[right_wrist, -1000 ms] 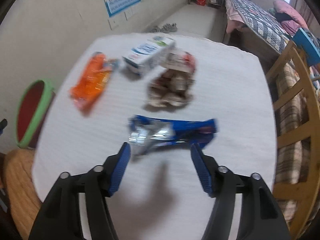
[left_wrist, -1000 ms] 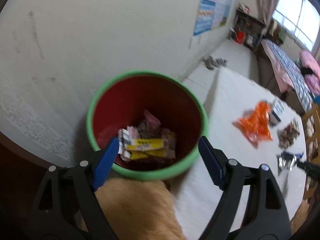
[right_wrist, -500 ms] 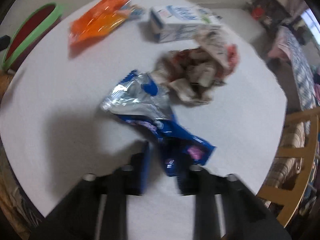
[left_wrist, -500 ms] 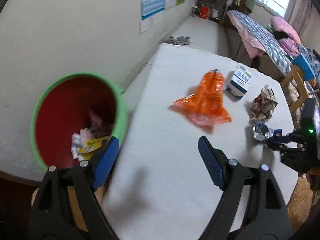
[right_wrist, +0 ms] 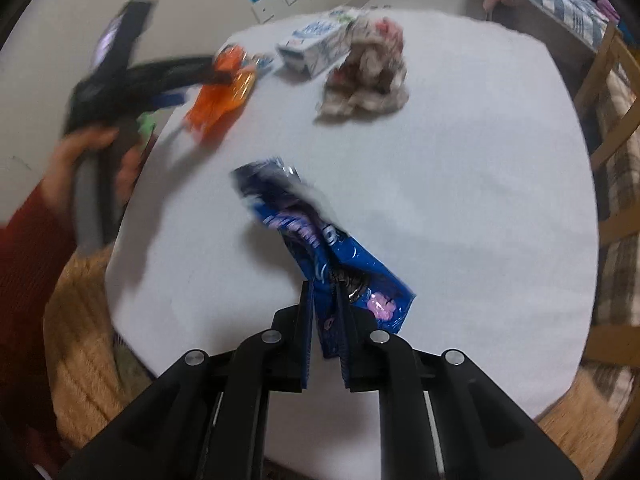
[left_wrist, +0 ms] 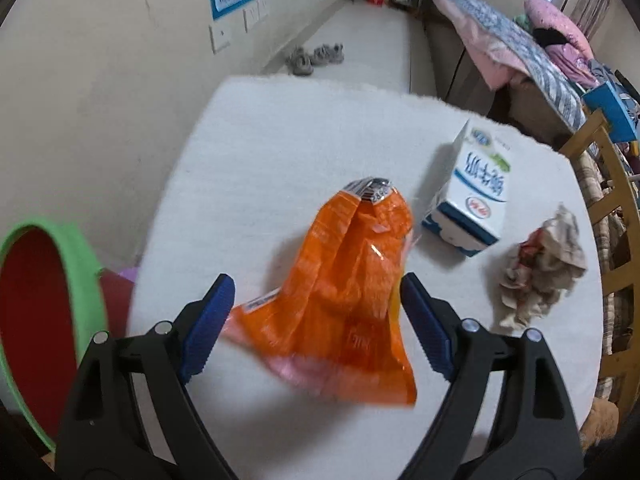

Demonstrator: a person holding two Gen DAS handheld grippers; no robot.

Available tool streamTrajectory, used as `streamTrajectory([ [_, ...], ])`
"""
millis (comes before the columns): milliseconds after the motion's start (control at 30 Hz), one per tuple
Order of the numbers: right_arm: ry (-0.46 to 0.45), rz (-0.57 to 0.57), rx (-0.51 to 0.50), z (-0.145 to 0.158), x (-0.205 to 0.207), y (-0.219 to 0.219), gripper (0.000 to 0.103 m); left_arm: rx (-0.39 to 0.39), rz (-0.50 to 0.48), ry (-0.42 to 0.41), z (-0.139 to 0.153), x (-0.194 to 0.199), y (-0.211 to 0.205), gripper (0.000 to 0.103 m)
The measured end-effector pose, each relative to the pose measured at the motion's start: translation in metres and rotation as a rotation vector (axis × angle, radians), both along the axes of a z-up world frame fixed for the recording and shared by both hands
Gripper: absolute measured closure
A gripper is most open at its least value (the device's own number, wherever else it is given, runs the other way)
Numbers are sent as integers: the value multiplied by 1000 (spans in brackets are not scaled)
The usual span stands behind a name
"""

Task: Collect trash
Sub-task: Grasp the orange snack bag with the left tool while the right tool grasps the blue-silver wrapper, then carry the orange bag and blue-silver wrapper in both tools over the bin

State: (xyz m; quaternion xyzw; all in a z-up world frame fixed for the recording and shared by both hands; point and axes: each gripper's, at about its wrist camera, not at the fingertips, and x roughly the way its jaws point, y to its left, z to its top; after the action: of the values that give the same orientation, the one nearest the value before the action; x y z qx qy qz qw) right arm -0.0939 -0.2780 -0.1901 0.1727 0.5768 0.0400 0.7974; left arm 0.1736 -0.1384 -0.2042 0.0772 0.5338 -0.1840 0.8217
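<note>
Right wrist: right gripper (right_wrist: 324, 292) clamps blue wrapper (right_wrist: 320, 236); left gripper (left_wrist: 316, 316) spread around orange bag (left_wrist: 340, 300).

Wrapper (left_wrist: 340, 304) mid-table (left_wrist: 280, 144) — carton (left_wrist: 476, 184) right, crumpled paper (left_wrist: 544, 268) beyond, bin (left_wrist: 60, 280) off left edge.

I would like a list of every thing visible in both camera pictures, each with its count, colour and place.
orange wrapper: 1, orange, on table between the open left fingers
blue wrapper: 1, blue, pinched by right gripper
milk carton: 1, white-blue, lying on table
crumpled paper: 1, beige-red, table, right of carton
bin: 1, green rim, red inside, left of table
table: 1, white
shoes: 2, grey, floor
left gripper: 1, black-blue, open
right gripper: 1, black, shut
</note>
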Motion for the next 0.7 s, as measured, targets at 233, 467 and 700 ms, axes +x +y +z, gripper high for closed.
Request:
streamTrajectory([
  [233, -28, 7, 58, 7, -5, 7, 53, -103, 1, 84, -9, -2, 9, 52],
  [467, -32, 41, 15, 4, 11, 5, 45, -56, -22, 0, 18, -60, 39, 55],
  [700, -2, 64, 25, -16, 15, 17, 44, -41, 13, 65, 16, -120, 79, 53],
])
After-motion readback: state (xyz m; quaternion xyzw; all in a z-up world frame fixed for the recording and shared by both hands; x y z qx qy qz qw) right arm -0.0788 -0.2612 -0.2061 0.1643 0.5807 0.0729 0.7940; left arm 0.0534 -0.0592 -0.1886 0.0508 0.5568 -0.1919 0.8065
